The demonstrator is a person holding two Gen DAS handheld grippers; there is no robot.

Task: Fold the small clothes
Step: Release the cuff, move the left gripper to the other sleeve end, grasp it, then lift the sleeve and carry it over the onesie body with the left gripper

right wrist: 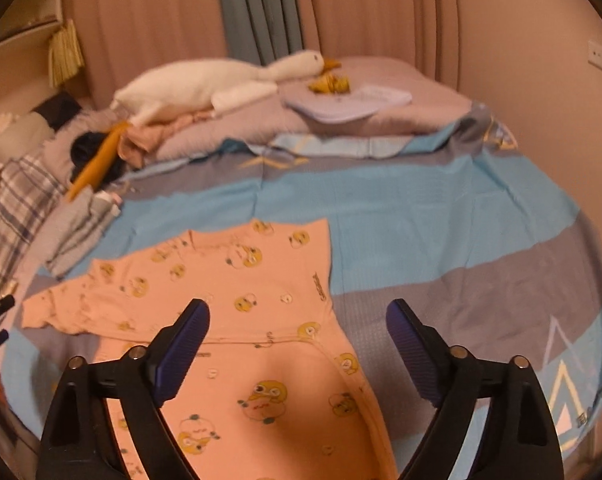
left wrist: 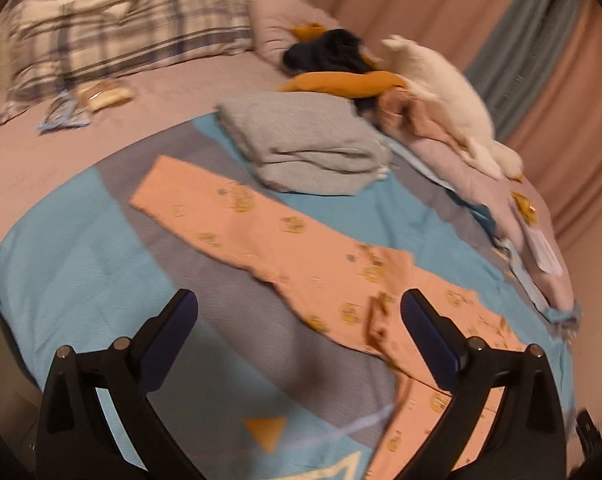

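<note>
I see first the bed cover (right wrist: 441, 208), blue and grey in wide bands, which fills most of both views, and I use it as my landmark. Behind the cover hangs a pink curtain (right wrist: 381, 8) with a grey-blue strip in it.

At the far edge of the cover, on a lilac pillow, lies a white goose plush (right wrist: 205, 80) with an orange beak. A plaid blanket (left wrist: 113, 28) sits beyond the cover's far left corner in the left wrist view.

In the middle of the cover the pink baby garment (right wrist: 237, 292) with yellow duck prints lies flat and spread out. One sleeve (left wrist: 205, 208) is stretched toward the left side of the cover. On the cover just behind that sleeve rests a folded grey cloth (left wrist: 309, 148).

Beside the goose, off the far edge of the cover, there is a small pile of dark and mustard clothes (left wrist: 333, 64).

My left gripper (left wrist: 299, 308) hangs above the near part of the cover, over the garment's edge, its jaws wide apart with nothing between them. My right gripper (right wrist: 297, 316) is above the body of the garment, jaws also wide apart and not holding anything. The frames are a little blurred.
</note>
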